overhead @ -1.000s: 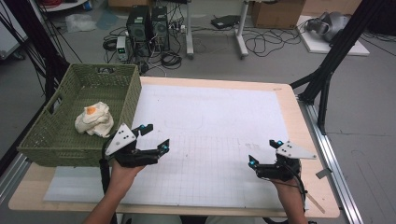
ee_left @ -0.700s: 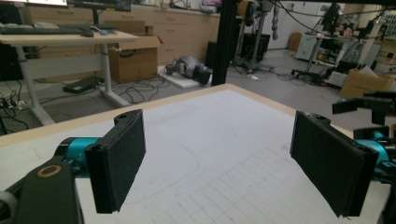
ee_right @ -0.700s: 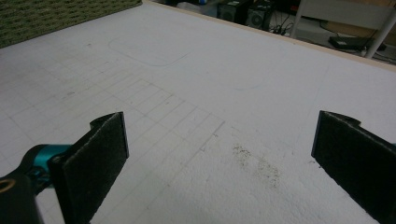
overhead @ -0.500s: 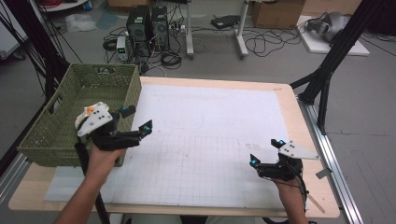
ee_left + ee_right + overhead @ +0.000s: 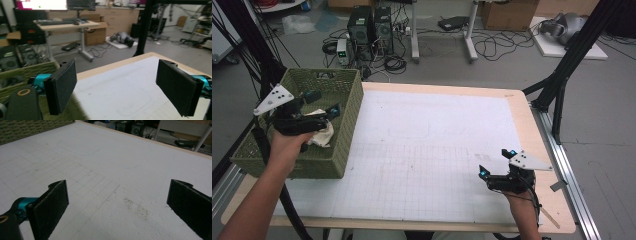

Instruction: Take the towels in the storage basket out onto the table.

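White gridded bench (image 5: 437,150), no legible writing; your left gripper (image 5: 323,102) hangs jaws wide over green basket (image 5: 343,130) and cloth (image 5: 323,134); right gripper (image 5: 496,162) jaws wide.

At the left of the high view, we see the left hand-held gripper (image 5: 322,102) and the hand behind it covering most of the pale cloth (image 5: 323,136) in the green basket (image 5: 343,150); we cannot tell whether it touches the cloth; the person's left forearm is cut off at the lower left corner; in the left gripper view, the basket (image 5: 15,72) is blurred at the lower left; in the right gripper view, it (image 5: 30,128) is cropped by the upper left edge.
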`<state>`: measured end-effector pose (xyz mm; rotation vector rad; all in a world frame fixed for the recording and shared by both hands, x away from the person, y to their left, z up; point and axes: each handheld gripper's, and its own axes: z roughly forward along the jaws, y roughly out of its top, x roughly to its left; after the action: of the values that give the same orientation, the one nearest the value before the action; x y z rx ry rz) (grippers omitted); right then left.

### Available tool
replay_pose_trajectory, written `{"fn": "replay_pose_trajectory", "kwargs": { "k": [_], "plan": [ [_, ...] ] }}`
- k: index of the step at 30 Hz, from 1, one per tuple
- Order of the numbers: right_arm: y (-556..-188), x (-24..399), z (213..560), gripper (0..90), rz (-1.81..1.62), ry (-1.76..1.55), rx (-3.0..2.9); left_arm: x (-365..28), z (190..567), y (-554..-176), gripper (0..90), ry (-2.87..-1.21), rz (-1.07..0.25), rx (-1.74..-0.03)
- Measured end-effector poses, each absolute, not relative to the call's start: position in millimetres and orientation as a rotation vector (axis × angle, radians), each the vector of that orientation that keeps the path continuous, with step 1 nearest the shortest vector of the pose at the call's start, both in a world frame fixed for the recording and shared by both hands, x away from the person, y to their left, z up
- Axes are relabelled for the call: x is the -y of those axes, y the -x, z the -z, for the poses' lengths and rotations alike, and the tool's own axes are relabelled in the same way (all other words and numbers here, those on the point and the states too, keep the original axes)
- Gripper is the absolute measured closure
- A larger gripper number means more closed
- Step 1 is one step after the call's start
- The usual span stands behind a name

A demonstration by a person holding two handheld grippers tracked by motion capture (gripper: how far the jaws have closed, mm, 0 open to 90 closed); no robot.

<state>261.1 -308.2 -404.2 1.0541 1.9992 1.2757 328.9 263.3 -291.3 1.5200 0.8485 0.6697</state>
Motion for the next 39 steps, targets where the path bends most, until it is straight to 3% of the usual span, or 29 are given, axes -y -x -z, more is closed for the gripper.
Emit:
{"fn": "replay_pose_trajectory", "kwargs": {
  "k": [16,20,28,39],
  "plan": [
    [-261.5,307.0,404.8,2.9,-1.264,-1.046,-2.008,-314.9,329.0,-371.2,17.6,-1.607,-0.679,-1.125],
    [-263.1,306.5,405.5,2.9,-1.26,-1.041,-2.012,-330.3,345.1,-382.5,17.5,-1.649,-0.652,-1.27],
    [-263.6,303.8,406.7,2.9,-1.249,-1.041,-2.031,-337.1,363.4,-399.8,17.8,-1.749,-0.646,-1.413],
    [-264.1,303.8,407.5,2.9,-1.242,-1.041,-2.036,-337.5,393.5,-419.1,21.7,-1.897,-0.532,-1.654]
  ]
}}
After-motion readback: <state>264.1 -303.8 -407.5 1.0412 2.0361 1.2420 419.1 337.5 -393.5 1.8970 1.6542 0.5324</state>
